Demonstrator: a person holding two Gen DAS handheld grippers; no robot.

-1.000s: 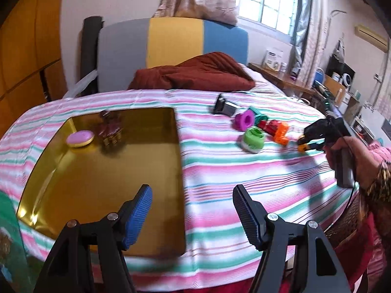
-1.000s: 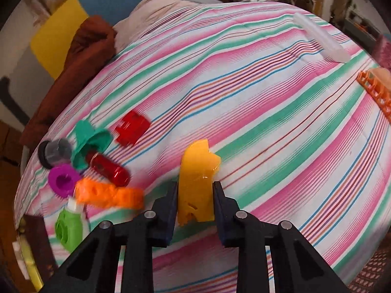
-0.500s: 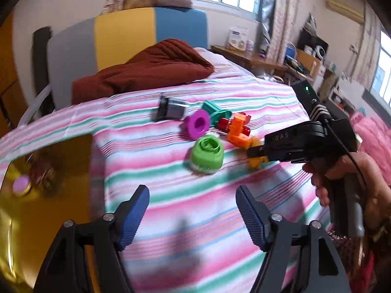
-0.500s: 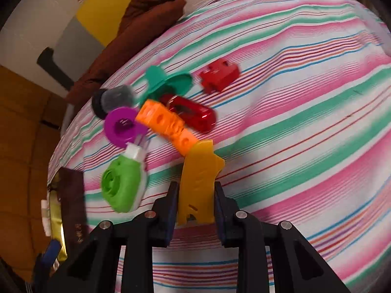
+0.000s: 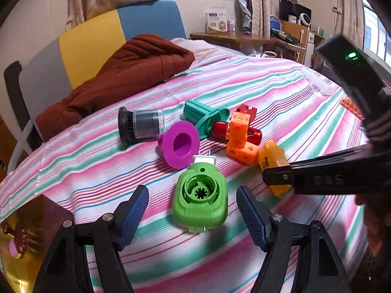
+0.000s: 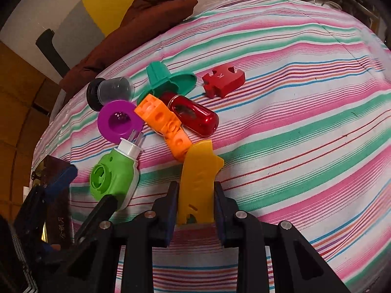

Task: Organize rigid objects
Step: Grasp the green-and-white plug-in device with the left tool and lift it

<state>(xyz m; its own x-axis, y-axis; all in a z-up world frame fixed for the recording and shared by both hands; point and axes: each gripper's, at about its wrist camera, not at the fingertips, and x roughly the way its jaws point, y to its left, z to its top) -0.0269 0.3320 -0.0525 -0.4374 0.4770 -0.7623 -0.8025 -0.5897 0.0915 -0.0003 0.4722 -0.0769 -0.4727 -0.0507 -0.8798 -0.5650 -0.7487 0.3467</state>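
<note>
My right gripper (image 6: 195, 195) is shut on a yellow plastic piece (image 6: 199, 171), held just above the striped cloth next to an orange block chain (image 6: 162, 122); the piece also shows in the left wrist view (image 5: 271, 161). My left gripper (image 5: 191, 210) is open, its blue-padded fingers on either side of a green plug-in device (image 5: 200, 200), also seen in the right wrist view (image 6: 113, 178). Close by lie a purple funnel-shaped cap (image 5: 179, 144), a teal part (image 5: 205, 117), a red capsule (image 6: 193, 117), a red puzzle piece (image 6: 223, 80) and a clear cup with a black lid (image 5: 140, 125).
A gold tray (image 5: 14, 256) with a pink item sits at the lower left. A brown quilt (image 5: 127, 66) lies on the far side of the bed. An orange rack (image 5: 352, 107) is at the right edge. A desk with clutter stands behind.
My left gripper swung right from over the gold tray to straddle the green device. My right gripper carried the yellow piece left, up to the cluster of toys.
</note>
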